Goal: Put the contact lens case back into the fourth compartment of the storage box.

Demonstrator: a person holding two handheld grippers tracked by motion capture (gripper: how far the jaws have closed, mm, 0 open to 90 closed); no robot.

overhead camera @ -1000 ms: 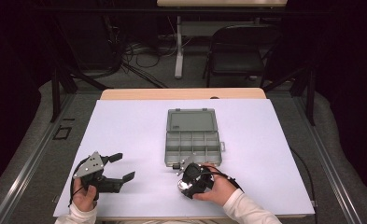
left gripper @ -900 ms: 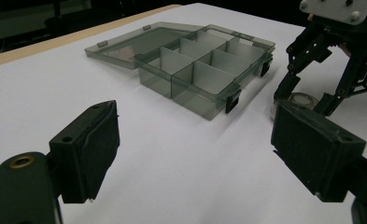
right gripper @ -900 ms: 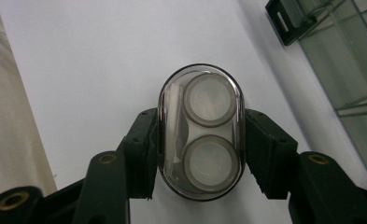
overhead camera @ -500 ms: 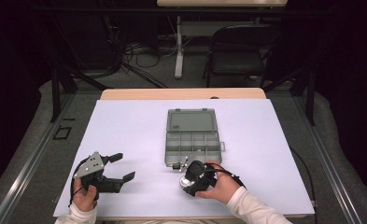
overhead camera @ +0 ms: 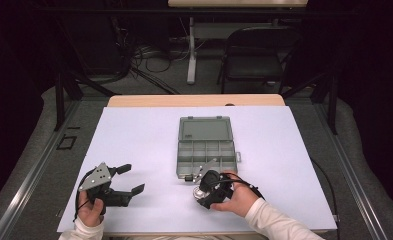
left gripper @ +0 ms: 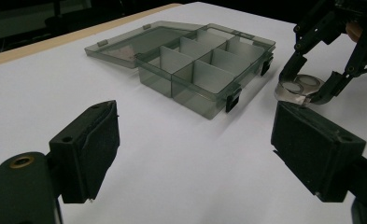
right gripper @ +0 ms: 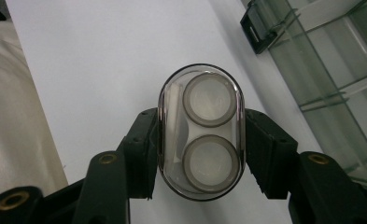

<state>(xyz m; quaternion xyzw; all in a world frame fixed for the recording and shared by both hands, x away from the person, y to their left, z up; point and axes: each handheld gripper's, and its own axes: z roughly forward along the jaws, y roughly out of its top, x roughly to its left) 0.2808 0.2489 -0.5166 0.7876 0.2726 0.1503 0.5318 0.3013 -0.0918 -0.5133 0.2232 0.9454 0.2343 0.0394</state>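
- Your left gripper (left gripper: 195,163) stands with its two black jaws wide apart, and only bare white table (left gripper: 186,154) lies between them.
- Ahead of the fingers (left gripper: 90,149), past the gap, sits a translucent grey compartment box (left gripper: 204,65); its lid (left gripper: 134,42) lies folded back flat on the far side.
- The box's dividers stand upright, and black latches show on its near wall.
- Above the right-hand finger, your right gripper (left gripper: 305,88) comes down from the upper right corner.
- Its jaws are clamped on a small clear oval case (left gripper: 299,87), which lies just beside the box's right end, on or just above the table.
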